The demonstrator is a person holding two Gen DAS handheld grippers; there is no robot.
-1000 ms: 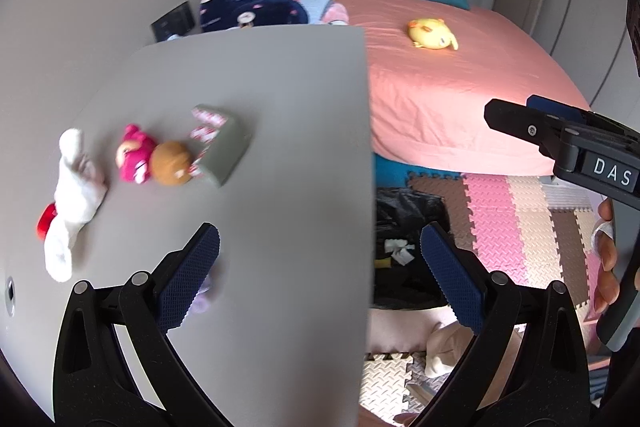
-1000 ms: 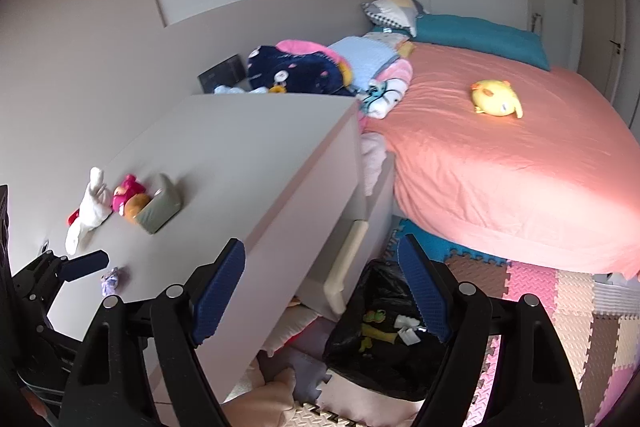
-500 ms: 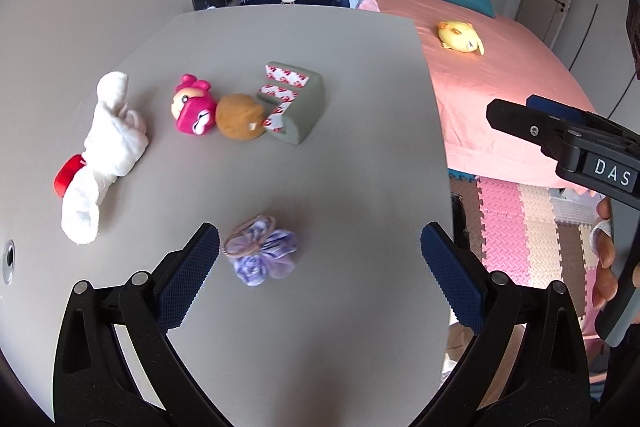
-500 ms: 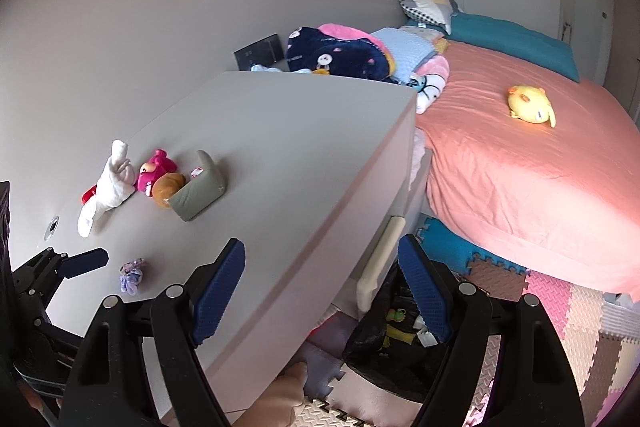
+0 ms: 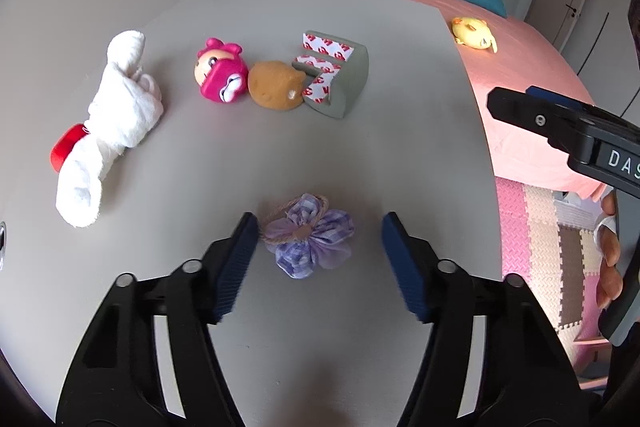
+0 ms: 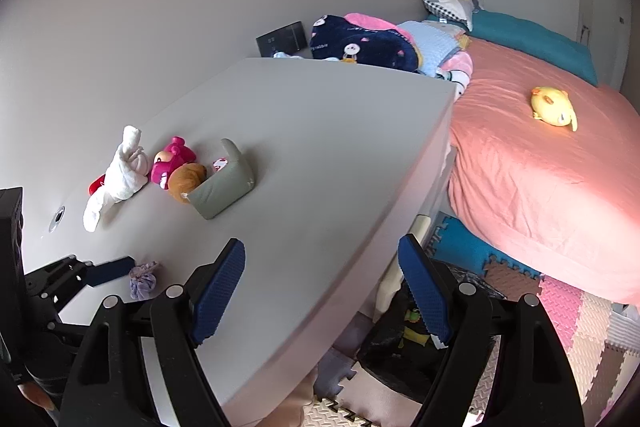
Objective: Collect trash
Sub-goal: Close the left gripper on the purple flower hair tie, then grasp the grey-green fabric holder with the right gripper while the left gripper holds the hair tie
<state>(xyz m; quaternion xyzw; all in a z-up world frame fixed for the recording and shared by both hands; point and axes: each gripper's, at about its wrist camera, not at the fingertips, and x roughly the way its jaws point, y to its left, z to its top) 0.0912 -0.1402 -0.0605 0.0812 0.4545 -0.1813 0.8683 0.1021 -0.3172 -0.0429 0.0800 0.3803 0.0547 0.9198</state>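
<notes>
A purple checked cloth bow tied with twine lies on the grey table. My left gripper is open, its two blue pads on either side of the bow, not touching it. The bow also shows in the right wrist view beside the left gripper's fingertip. My right gripper is open and empty, held over the table's front right edge. Below it a black trash bag stands open on the floor with some scraps inside.
On the table lie a white plush rabbit, a pink toy head, a brown ball toy and a grey foam corner guard. A bed with a pink sheet and yellow plush stands to the right.
My left gripper swung from the table's edge over the table and closed in on the bow, which now sits between its narrowed jaws. The right gripper shifted left toward the table.
</notes>
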